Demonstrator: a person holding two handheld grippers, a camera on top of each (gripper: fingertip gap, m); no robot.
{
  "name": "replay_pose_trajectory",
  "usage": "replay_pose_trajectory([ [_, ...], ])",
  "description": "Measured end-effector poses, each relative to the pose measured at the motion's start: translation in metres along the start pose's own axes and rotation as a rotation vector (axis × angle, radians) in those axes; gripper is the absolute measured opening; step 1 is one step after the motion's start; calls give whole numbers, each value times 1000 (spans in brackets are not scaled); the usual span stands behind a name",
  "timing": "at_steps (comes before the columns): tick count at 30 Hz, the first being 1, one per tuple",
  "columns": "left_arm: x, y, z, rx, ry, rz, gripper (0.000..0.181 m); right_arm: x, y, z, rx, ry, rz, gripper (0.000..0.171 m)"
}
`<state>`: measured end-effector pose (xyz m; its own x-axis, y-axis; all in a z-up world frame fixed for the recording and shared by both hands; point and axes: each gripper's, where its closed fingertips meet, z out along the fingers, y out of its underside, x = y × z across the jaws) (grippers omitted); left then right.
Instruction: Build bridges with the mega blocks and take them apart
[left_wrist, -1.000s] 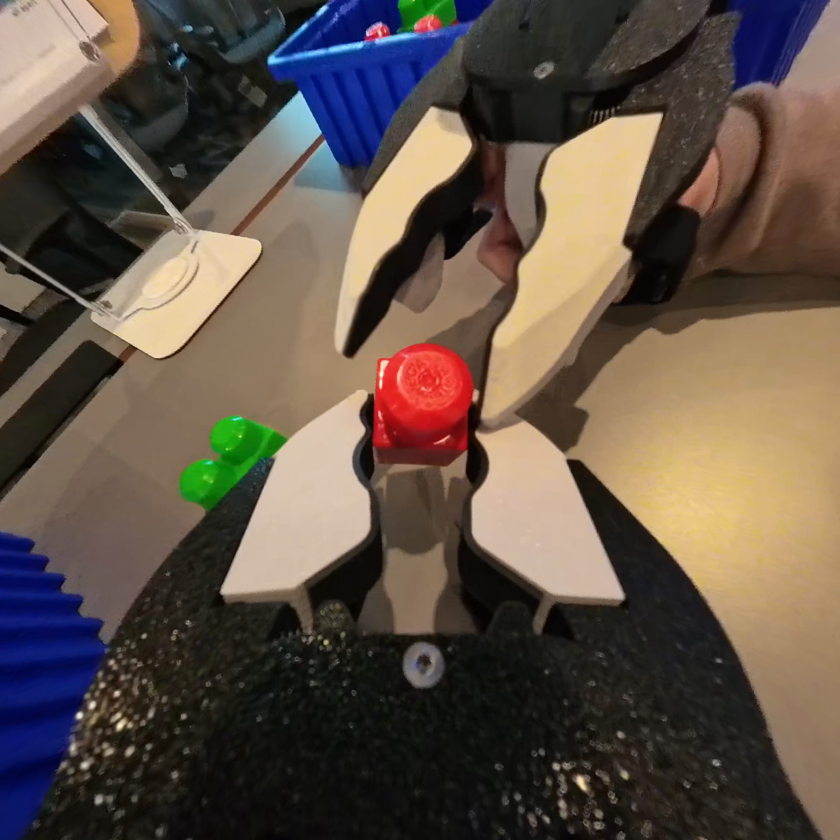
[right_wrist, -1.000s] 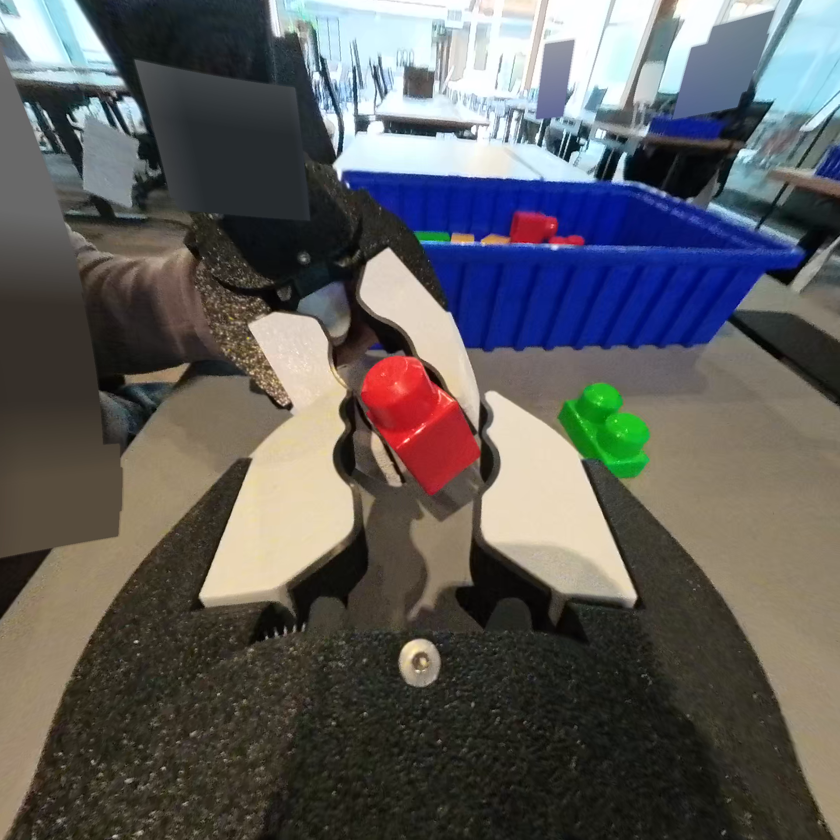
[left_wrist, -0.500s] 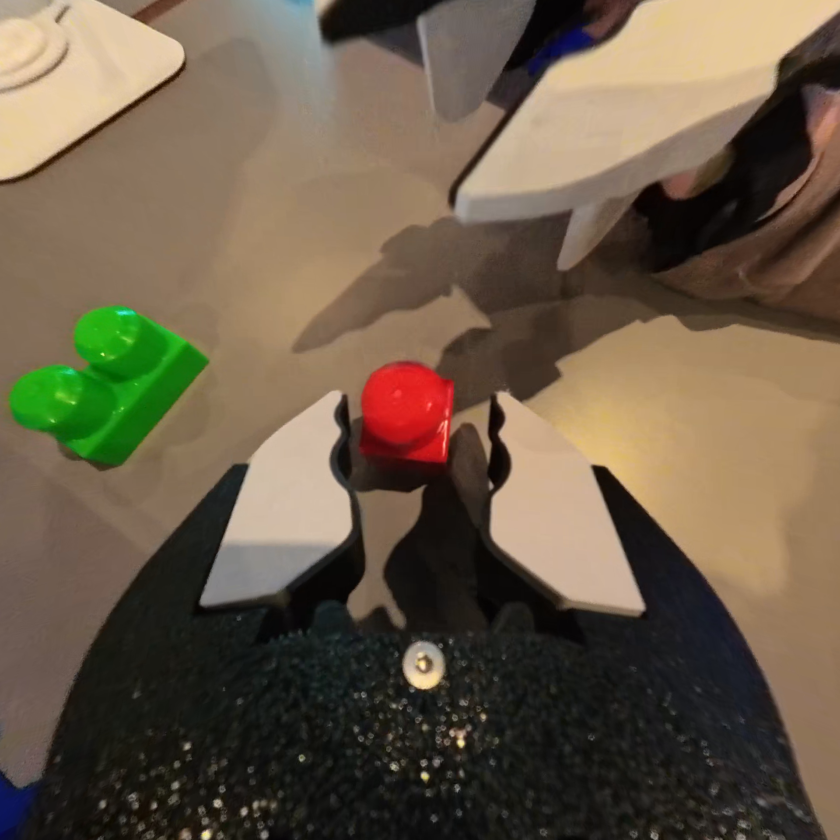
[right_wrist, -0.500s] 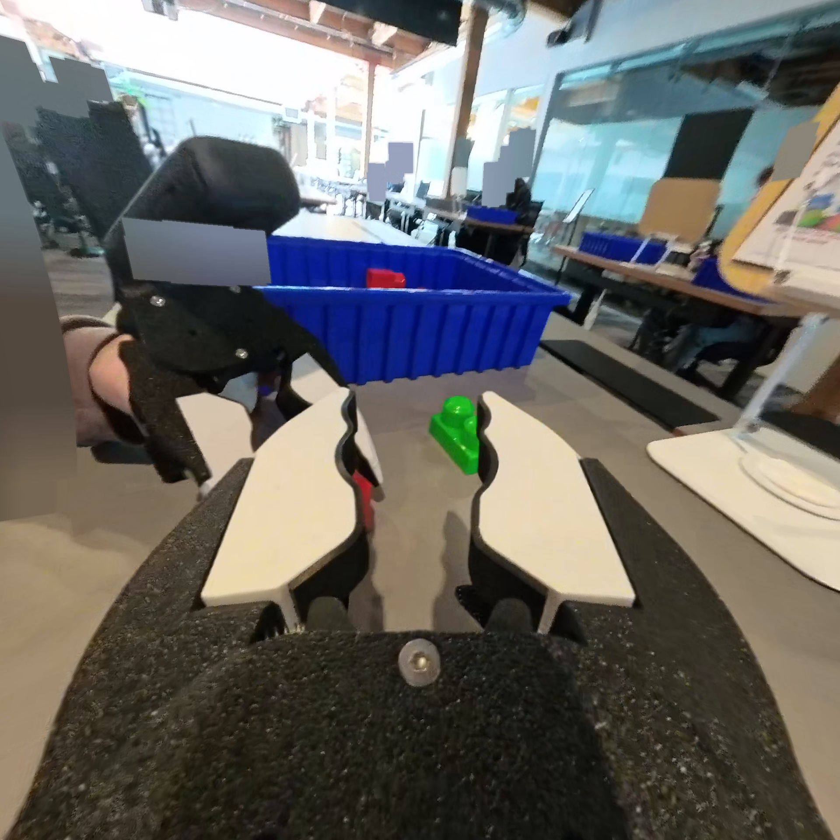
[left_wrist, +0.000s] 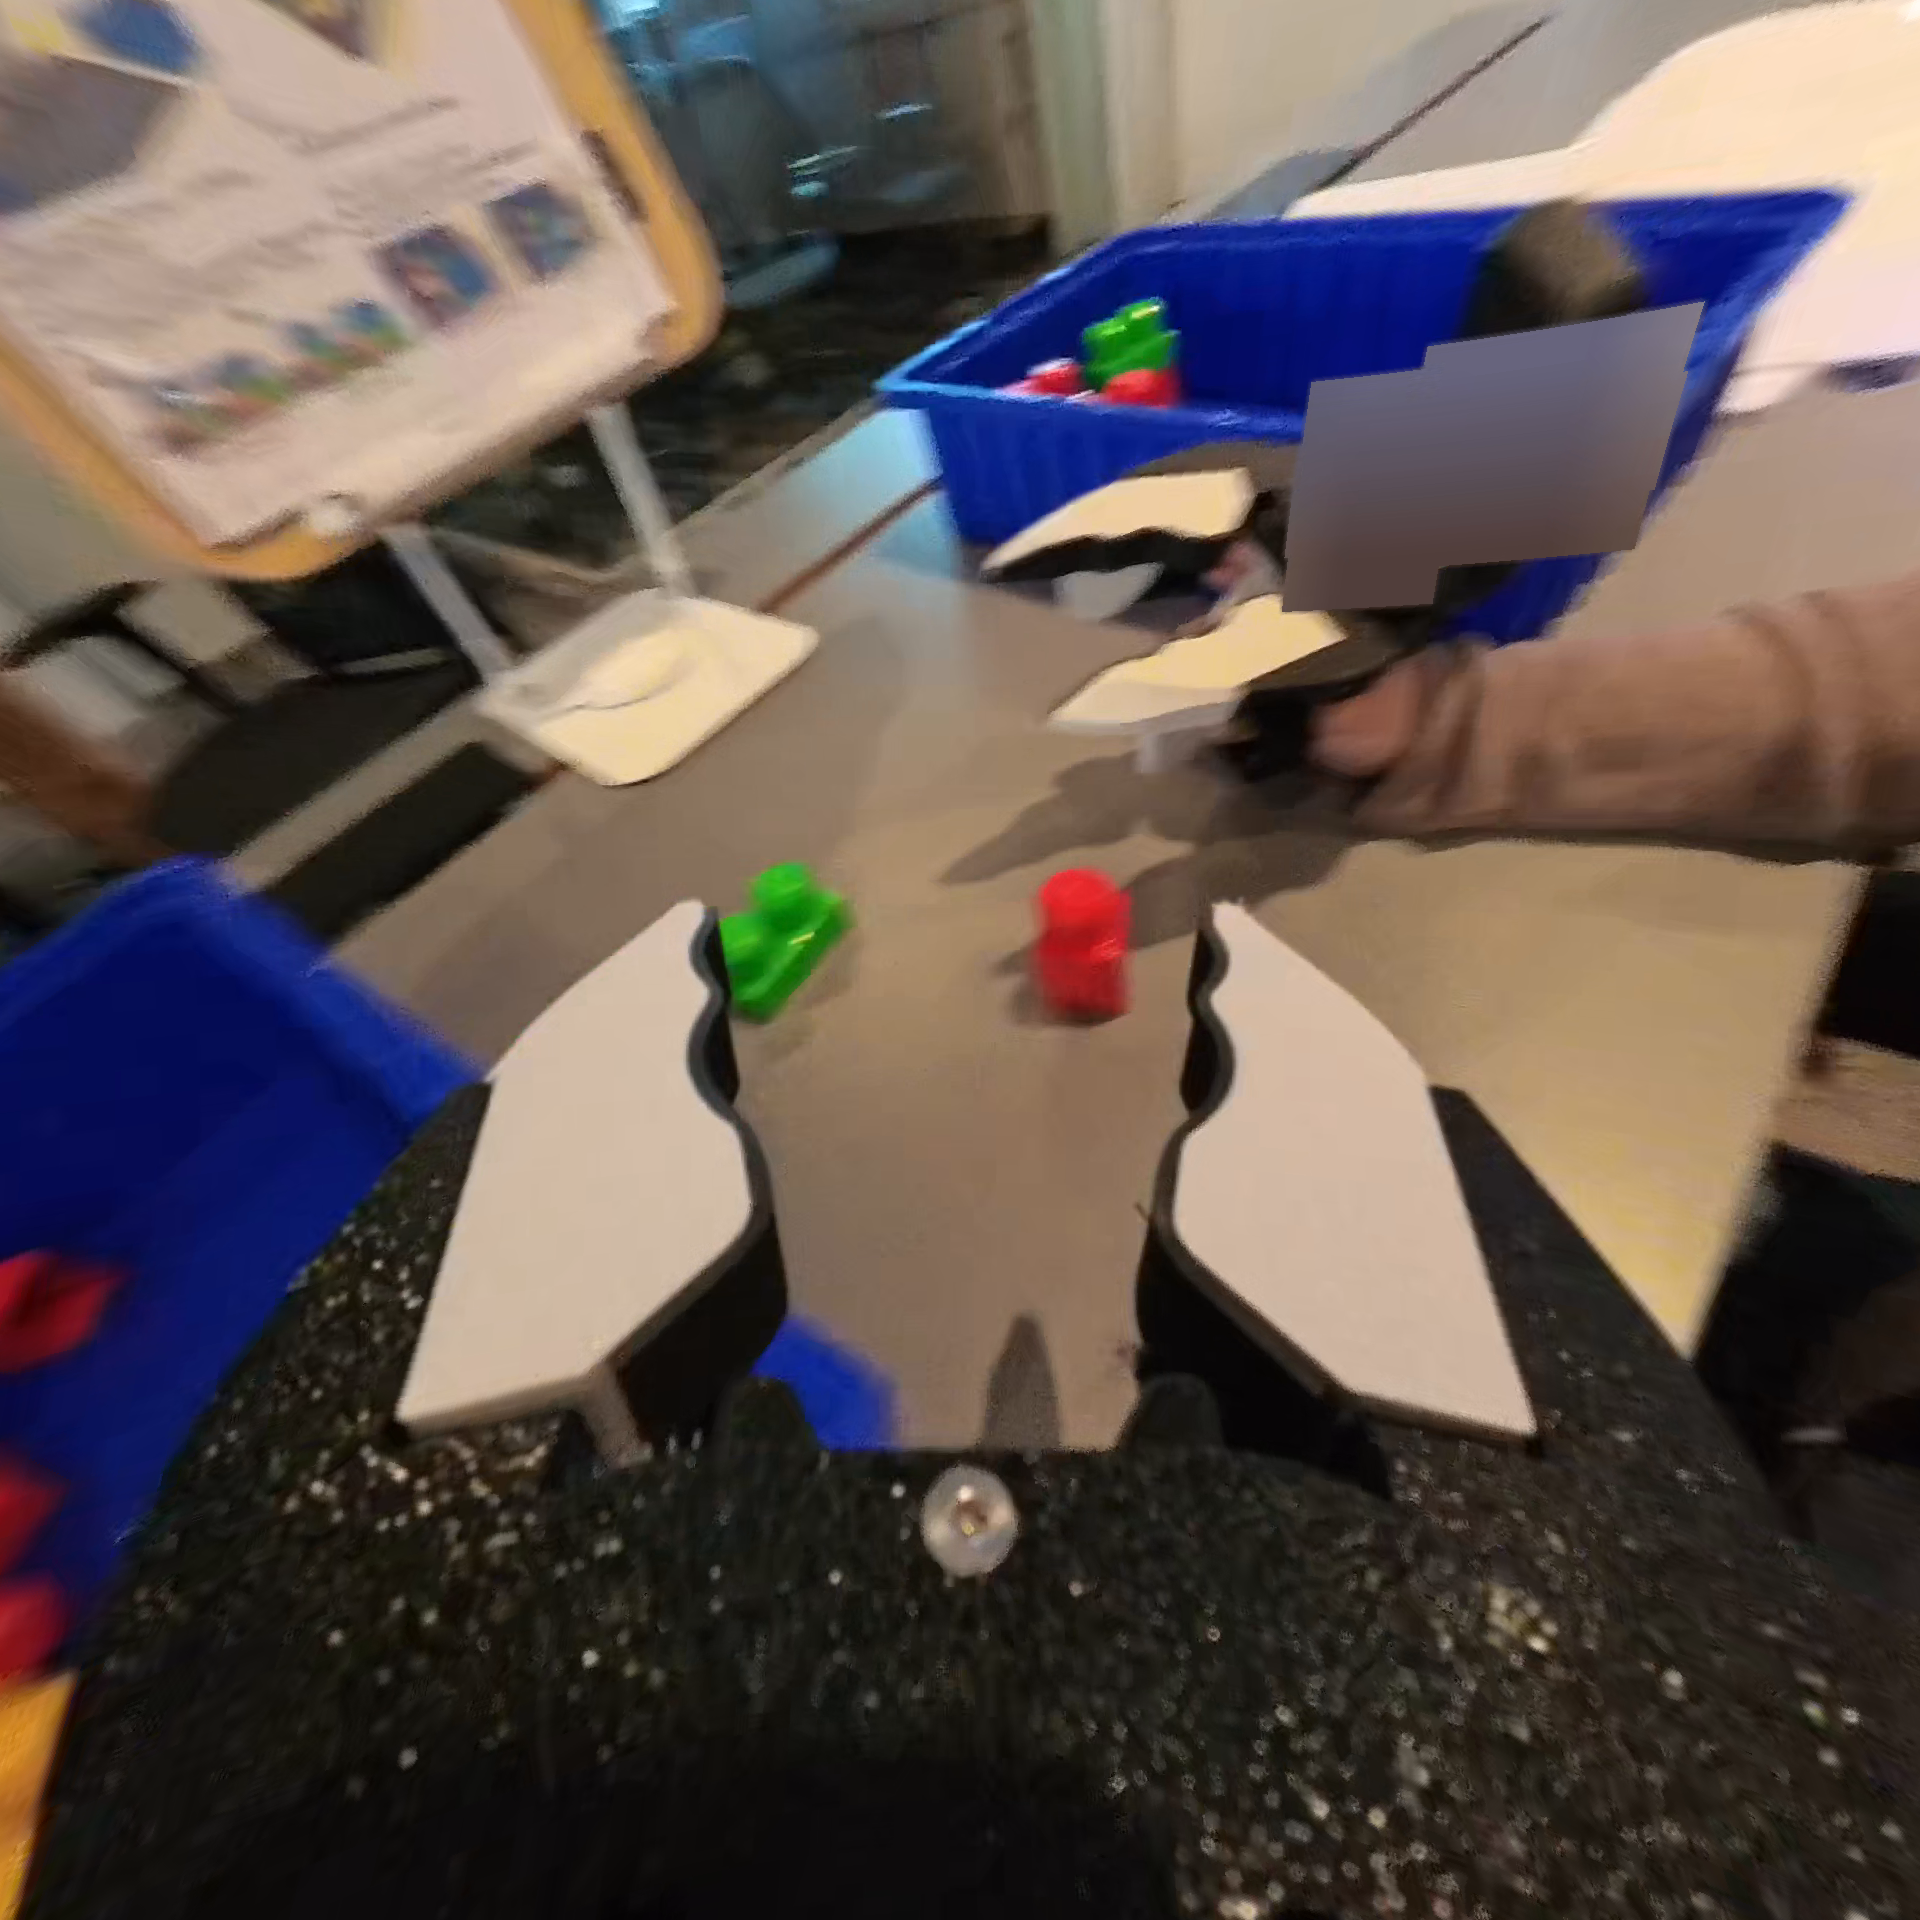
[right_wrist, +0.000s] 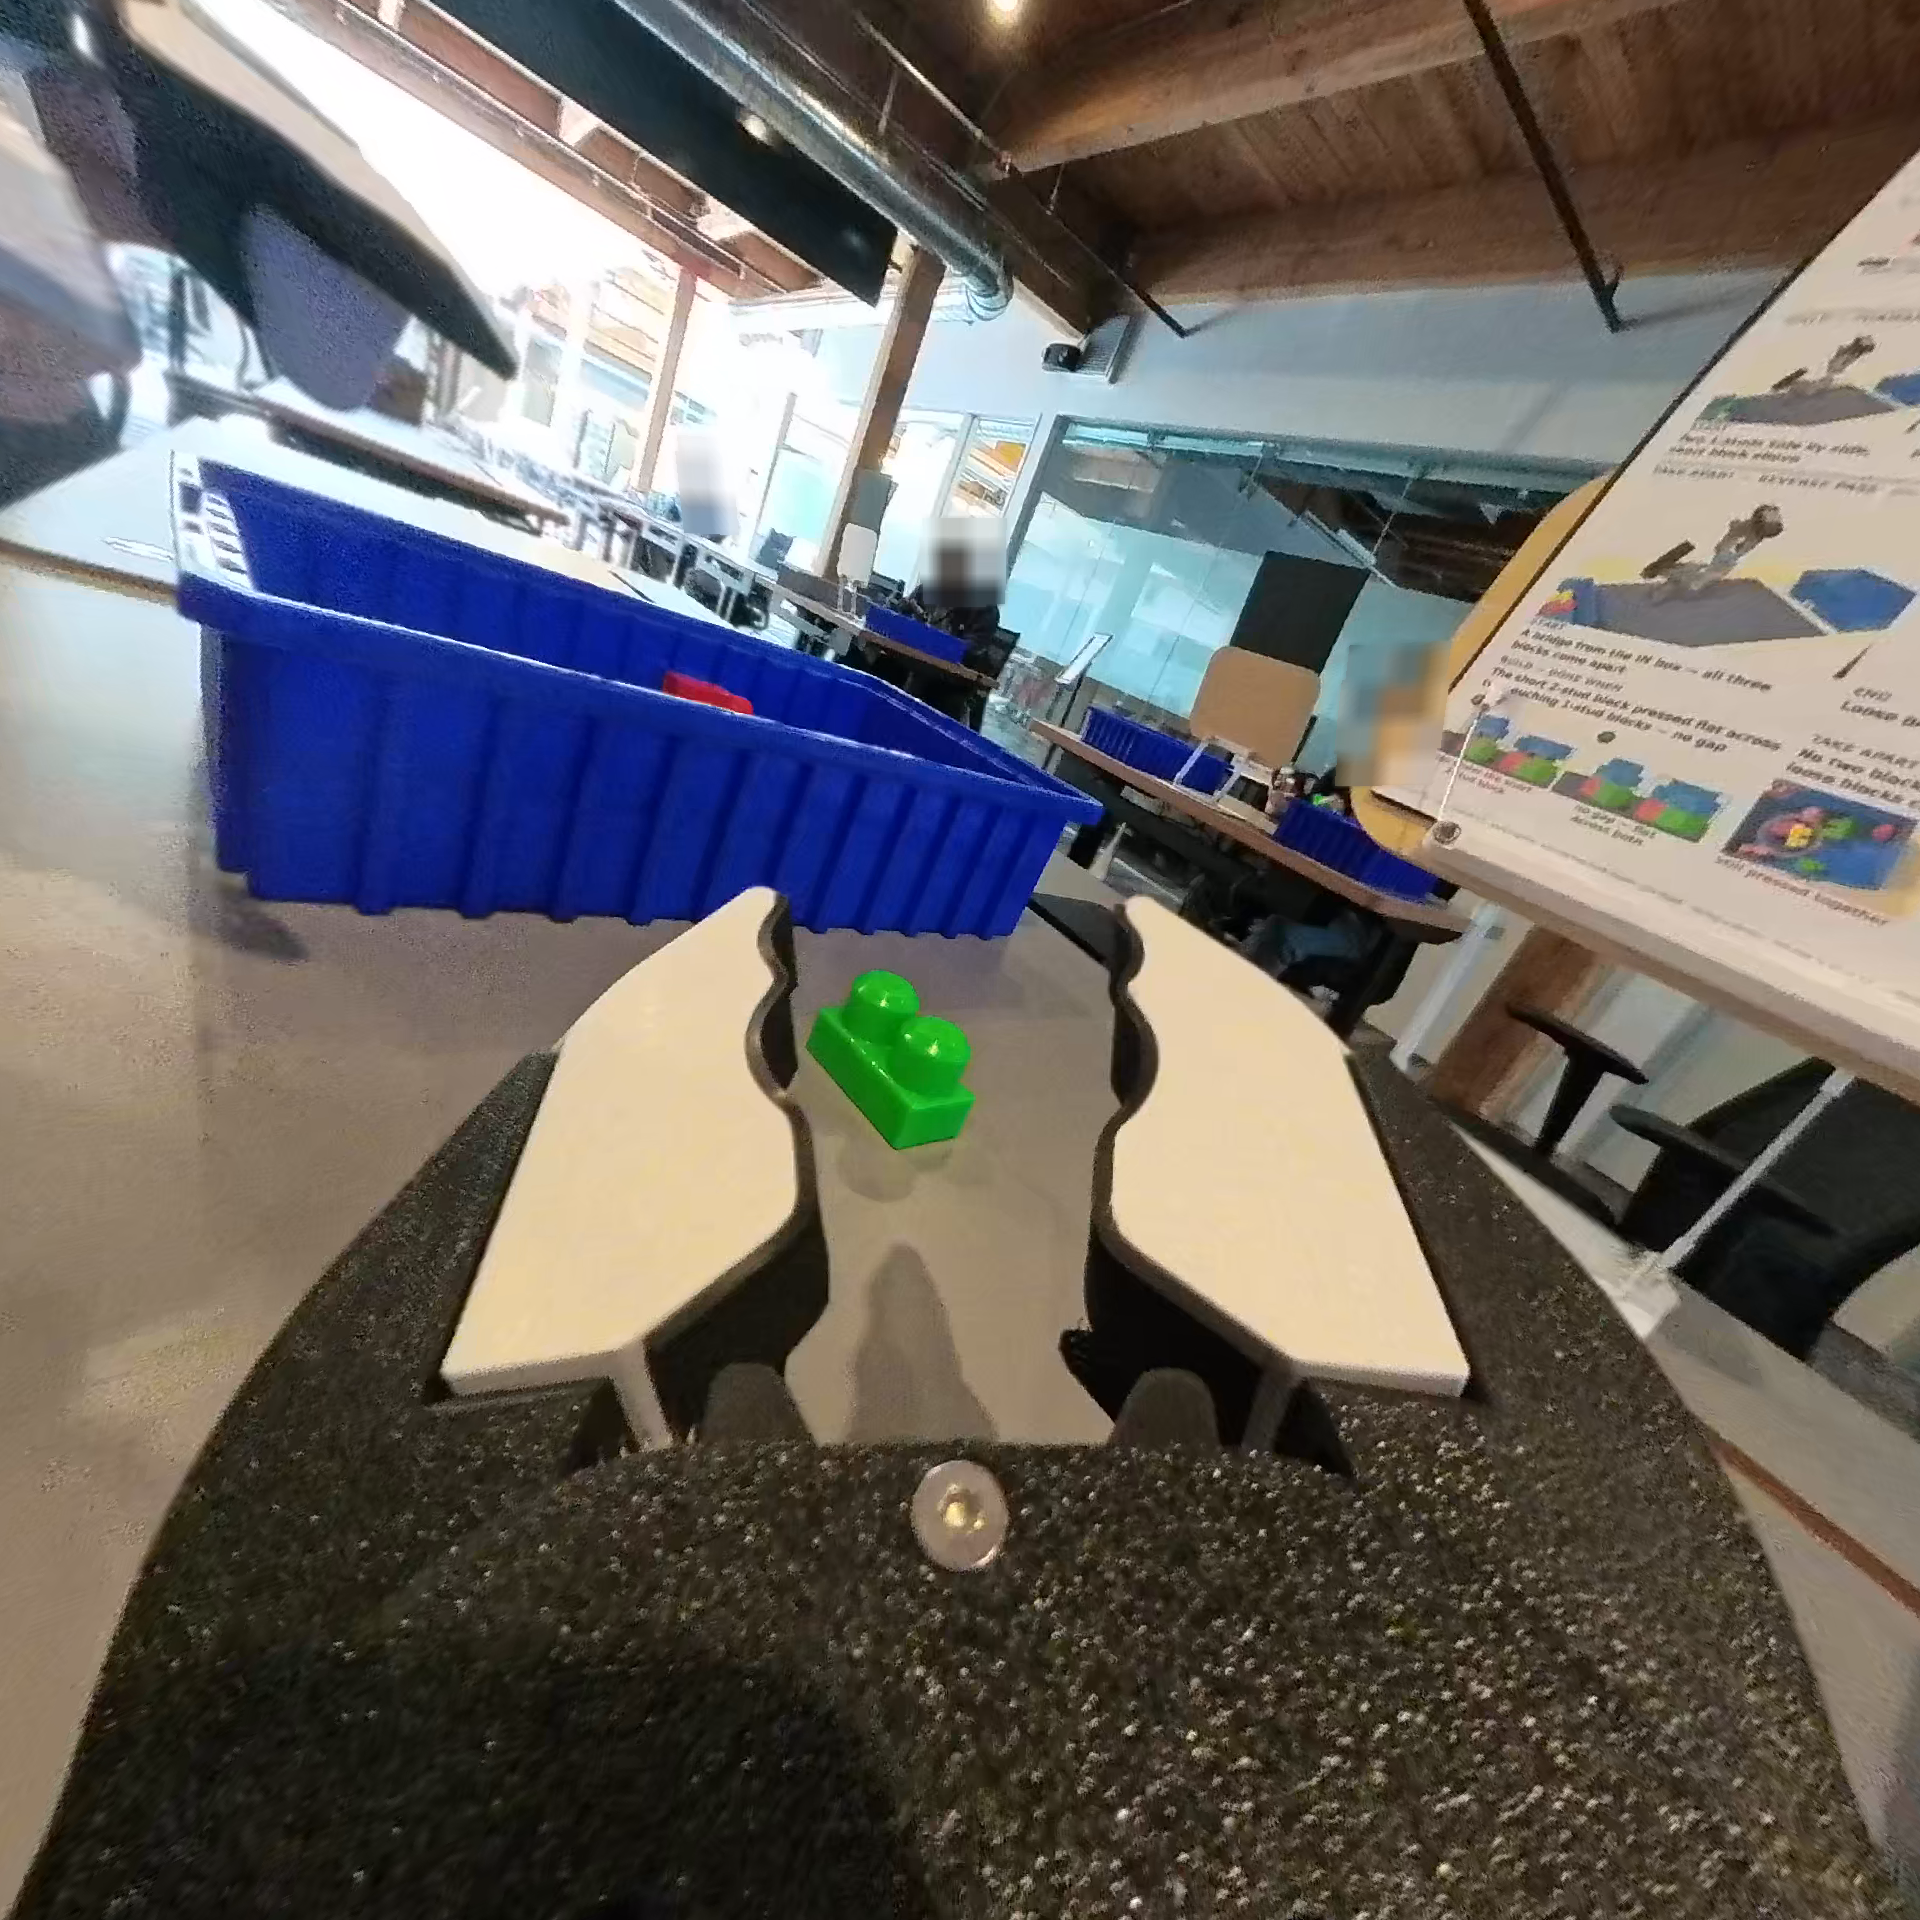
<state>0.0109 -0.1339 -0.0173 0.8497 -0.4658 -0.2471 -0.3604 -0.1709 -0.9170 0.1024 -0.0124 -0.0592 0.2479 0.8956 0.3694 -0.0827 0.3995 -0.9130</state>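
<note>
Left wrist view: left gripper (left_wrist: 951, 935) jaws spread wide, nothing held, hovering above the grey surface (left_wrist: 935, 1195). Red single-stud block (left_wrist: 1081, 956) stands upright on the surface ahead of the jaws, closer to the right-hand finger, touching neither. Green two-stud block (left_wrist: 784, 940) lies flat on the surface just past the left-hand fingertip, well apart from the red one. Right gripper (left_wrist: 1164, 623) is farther off on the right, held by a hand (left_wrist: 1361, 727) in a tan sleeve, jaws apart, empty, pointing left. Blue bin (left_wrist: 1039, 457) behind it holds green and red blocks; a second blue bin (left_wrist: 187, 1091) sits at the near left edge, red pieces inside, blurred. Instruction board (left_wrist: 312, 260) on a clear stand with white base at upper left. Right wrist view: right gripper (right_wrist: 951, 935) jaws wide open, empty, low over the surface. Green two-stud block (right_wrist: 894, 1060) lies between the fingertips, nearer the left one, not touching. Blue bin (right_wrist: 571, 790) beyond it, a red block visible inside. Board (right_wrist: 1714, 675) on the right edge. Red single-stud block is out of frame here.
</note>
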Motion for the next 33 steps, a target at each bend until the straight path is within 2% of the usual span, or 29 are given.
replay_pose_trajectory([
  [4, -80, 25, -45, -101, -249, 34, 82, 9, 4, -1, 10, 18, 78, 58],
  [9, -143, 67, -80, -274, -317, -53, 71, 23, 8, -4, 19, 59, 183, 58],
  [13, -135, 87, -73, -380, -58, 44, 64, 29, 12, -5, 20, 64, 265, 57],
  [15, -134, 99, -63, -463, 13, 139, 61, 30, 14, -5, 13, 56, 294, 55],
  [17, -130, 108, -50, -529, 90, 255, 49, 29, 15, -5, 2, 48, 305, 54],
  [19, -120, 116, -38, -585, 193, 336, 44, 28, 16, -4, -6, 43, 295, 53],
  [22, -107, 132, -27, -713, 330, 418, 52, 24, 16, -4, -20, 29, 267, 52],
  [27, -100, 158, -26, -909, 466, 595, 53, 16, 18, -1, -45, -3, 232, 50],
  [33, -95, 174, -22, -994, 562, 716, 48, 13, 20, 1, -61, -21, 233, 48],
])
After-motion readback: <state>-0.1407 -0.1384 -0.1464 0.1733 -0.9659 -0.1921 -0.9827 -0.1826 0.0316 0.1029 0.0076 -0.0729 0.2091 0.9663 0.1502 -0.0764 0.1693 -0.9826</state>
